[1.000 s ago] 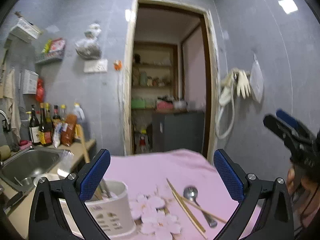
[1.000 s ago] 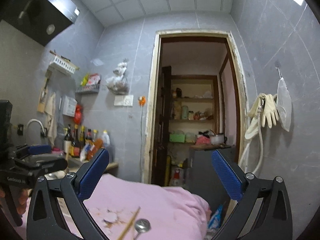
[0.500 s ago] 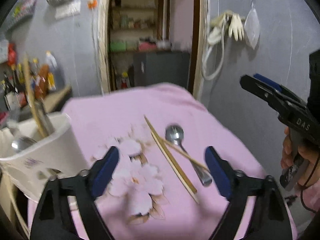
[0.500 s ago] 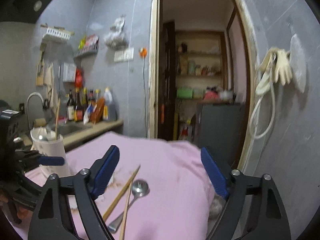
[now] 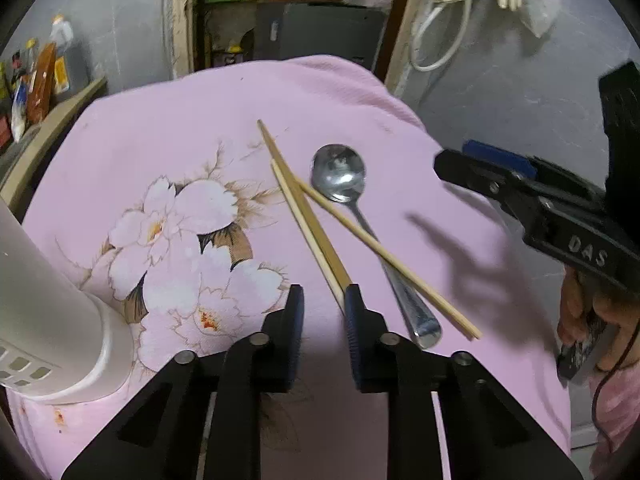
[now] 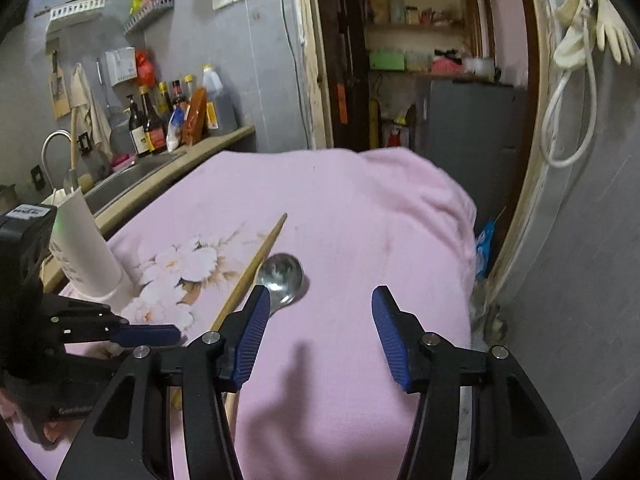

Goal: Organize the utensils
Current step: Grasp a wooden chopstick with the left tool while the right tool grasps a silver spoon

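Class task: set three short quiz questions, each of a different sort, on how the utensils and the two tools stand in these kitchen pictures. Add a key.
1. True or false: a chopstick lies across the handle of the spoon.
2. Which tool's jaws stand wider apart? A: left tool. B: right tool.
3. How many chopsticks lie on the pink cloth?

Key: 1 true; 2 B; 3 three.

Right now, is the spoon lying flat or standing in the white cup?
Lying flat. The spoon lies on the pink cloth, bowl up, with one chopstick across its handle, away from the cup.
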Motion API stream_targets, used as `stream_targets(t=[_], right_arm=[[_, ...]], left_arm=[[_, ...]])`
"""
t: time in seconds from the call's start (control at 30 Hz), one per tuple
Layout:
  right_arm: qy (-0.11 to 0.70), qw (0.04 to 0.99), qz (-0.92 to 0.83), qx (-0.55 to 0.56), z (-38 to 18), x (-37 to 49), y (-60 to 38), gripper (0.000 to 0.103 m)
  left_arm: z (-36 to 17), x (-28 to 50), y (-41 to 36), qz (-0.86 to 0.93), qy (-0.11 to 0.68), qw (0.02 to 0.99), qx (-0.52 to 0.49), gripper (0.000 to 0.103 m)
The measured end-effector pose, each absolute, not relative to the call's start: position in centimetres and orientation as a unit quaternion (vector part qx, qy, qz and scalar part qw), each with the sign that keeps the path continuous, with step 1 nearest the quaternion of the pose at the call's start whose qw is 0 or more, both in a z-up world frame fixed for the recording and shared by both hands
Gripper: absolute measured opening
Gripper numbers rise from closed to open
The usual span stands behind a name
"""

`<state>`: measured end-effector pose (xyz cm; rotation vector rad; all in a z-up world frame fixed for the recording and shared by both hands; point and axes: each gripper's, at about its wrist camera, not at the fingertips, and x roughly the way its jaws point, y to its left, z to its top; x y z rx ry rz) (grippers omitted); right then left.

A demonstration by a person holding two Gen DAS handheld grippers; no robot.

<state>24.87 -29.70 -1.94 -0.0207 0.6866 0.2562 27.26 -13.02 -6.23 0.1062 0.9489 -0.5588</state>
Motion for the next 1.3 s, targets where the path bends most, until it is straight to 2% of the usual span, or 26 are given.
stream_targets(t=[0.5,0.57,0.73,1.13,1.3], right_arm=[[0.377,0.917,0.132,0.010,-3.1,26.8,-30.1,0.051],[0.385,0.914,0.131,0.007,-3.3,27.1,-29.9,0.051],[0.412,0.901,0.133,-0.024,-4.2,28.0,-28.7,0.051],[0.447,0.872,0.148,-0.136,-6.3,30.8,-23.8,0.051],[0.456,0.868,0.145,-0.129,-6.5,32.3,-23.5,0.049]], left_arm=[[-6.6,30.1,-14.9,-0.247,0.458,0.851,0.062,0.012],[-6.6,30.4,-14.7,-0.240,0.459,0.854,0.053,0.007],[-6.3,30.1,-13.3,-0.215,0.462,0.859,0.041,0.003],[-5.6,27.5,-10.1,-0.200,0.470,0.859,0.021,0.003],[-5.6,27.6,-10.6,-0.200,0.470,0.859,0.030,0.003]])
